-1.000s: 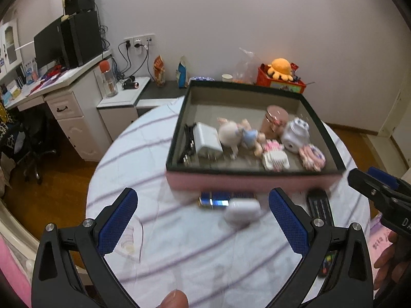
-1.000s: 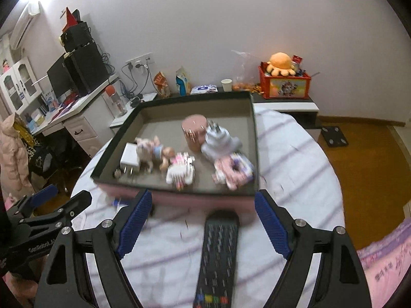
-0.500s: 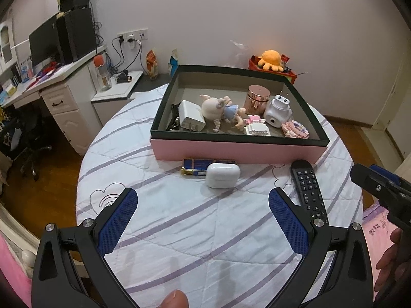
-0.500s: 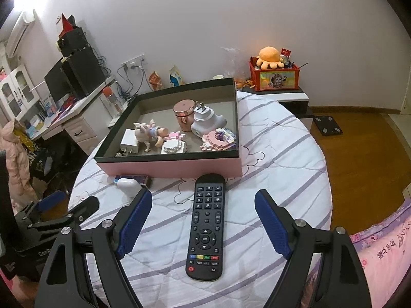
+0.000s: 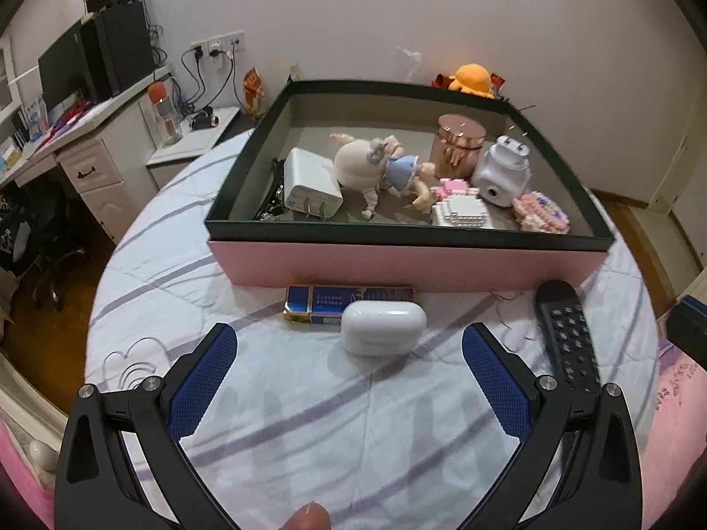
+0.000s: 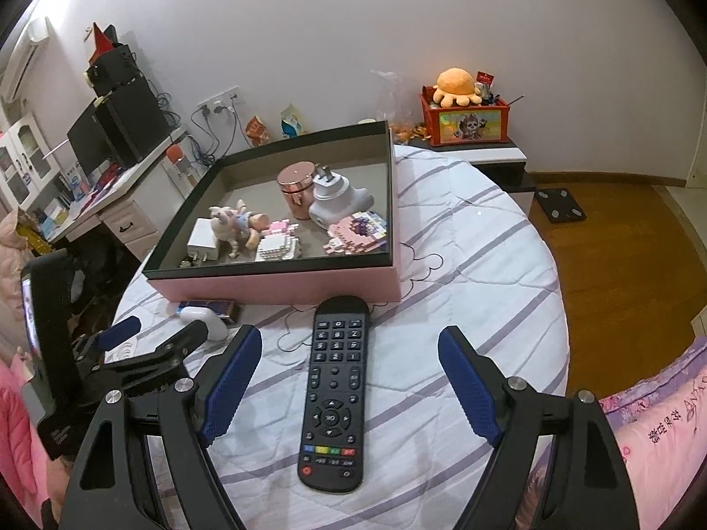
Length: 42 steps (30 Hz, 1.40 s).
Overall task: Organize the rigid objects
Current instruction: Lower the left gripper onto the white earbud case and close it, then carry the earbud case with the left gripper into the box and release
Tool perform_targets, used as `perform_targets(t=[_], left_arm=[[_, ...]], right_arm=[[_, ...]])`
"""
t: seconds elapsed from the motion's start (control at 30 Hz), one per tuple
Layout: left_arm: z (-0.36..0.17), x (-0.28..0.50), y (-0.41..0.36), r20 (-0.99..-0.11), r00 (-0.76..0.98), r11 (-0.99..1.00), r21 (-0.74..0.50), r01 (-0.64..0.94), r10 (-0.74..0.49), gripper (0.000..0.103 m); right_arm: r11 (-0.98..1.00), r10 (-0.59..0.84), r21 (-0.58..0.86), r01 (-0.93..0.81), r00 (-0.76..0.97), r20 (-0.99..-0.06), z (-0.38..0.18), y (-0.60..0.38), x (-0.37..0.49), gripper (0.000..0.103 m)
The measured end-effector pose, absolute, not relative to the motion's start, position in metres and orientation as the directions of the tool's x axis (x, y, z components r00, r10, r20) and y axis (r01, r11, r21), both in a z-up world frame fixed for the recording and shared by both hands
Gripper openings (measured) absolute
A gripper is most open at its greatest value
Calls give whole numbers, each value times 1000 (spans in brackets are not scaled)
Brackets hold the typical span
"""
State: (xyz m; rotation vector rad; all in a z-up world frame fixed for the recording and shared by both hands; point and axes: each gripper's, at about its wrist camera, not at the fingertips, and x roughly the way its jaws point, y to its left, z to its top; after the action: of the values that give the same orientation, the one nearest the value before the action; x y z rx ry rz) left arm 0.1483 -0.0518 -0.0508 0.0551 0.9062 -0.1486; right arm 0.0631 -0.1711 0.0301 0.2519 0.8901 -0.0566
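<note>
A pink box [image 5: 397, 265] [image 6: 283, 285] with a dark rim stands on the round table and holds a white charger [image 5: 311, 185], a doll [image 5: 375, 168], a copper jar [image 5: 459, 145], a white adapter [image 5: 501, 172] and pink block toys [image 5: 541, 212]. In front of it lie a white earbud case [image 5: 382, 327] [image 6: 207, 324], a blue packet [image 5: 349, 302] and a black remote [image 6: 333, 393] [image 5: 568, 340]. My left gripper [image 5: 349, 371] [image 6: 150, 335] hangs open just short of the earbud case. My right gripper [image 6: 349, 384] stands open astride the remote, above it.
A striped white cloth [image 6: 464, 265] covers the table. A desk with a monitor [image 5: 66, 70] and a chair stand to the left. A red toy box with an orange plush [image 6: 461, 110] sits behind on a low cabinet. Pink bedding [image 6: 654, 433] lies at the right.
My left gripper has come down and closer to the earbud case and the box. The right gripper drew back, so the whole remote now lies between its fingers. Both stayed open.
</note>
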Motion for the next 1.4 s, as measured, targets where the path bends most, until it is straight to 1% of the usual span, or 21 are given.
perform_targets(t=[0.13,0.17,0.23,0.3,0.37,0.43,0.5,0.6,0.87,1.03,1.27,1.4], left_arm=[[-64,159,-52,-805,585,989,-20,143,-101,100],[-66,161,-52,-806,583,989,-21,143,-101,97],[-70,163,-53,-810,577,989,-23,148,-105,89],[-74,165,-54,-819,559,986,-40,161,-125,73],[-78,166,-53,-827,544,984,-58,169,-142,66],[-79,164,-54,-822,552,983,-50,176,-140,59],[-79,165,-53,-821,552,982,-56,183,-149,48],[-78,165,-49,-820,549,980,-68,187,-162,46],[-76,165,-42,-815,545,975,-105,196,-198,45],[-73,162,-37,-816,544,976,-112,188,-198,45],[-55,150,-28,-813,548,977,-116,179,-197,45],[-34,149,-24,-795,570,976,-123,181,-206,45]], right_arm=[[970,55,190,154,619,-783,26,-173,67,84],[970,54,189,155,618,-785,25,-174,68,84],[969,52,189,160,614,-788,24,-176,70,84],[968,50,188,164,612,-790,23,-178,70,84],[968,51,189,164,610,-790,22,-178,71,84],[969,51,188,163,610,-791,22,-178,71,84],[969,54,189,160,609,-792,21,-177,72,84],[969,56,189,157,608,-792,20,-175,72,84],[971,61,188,147,609,-791,22,-170,70,84],[970,57,187,153,609,-791,22,-172,69,84],[970,63,191,148,606,-793,22,-171,71,84],[973,73,191,131,608,-791,23,-167,81,84]])
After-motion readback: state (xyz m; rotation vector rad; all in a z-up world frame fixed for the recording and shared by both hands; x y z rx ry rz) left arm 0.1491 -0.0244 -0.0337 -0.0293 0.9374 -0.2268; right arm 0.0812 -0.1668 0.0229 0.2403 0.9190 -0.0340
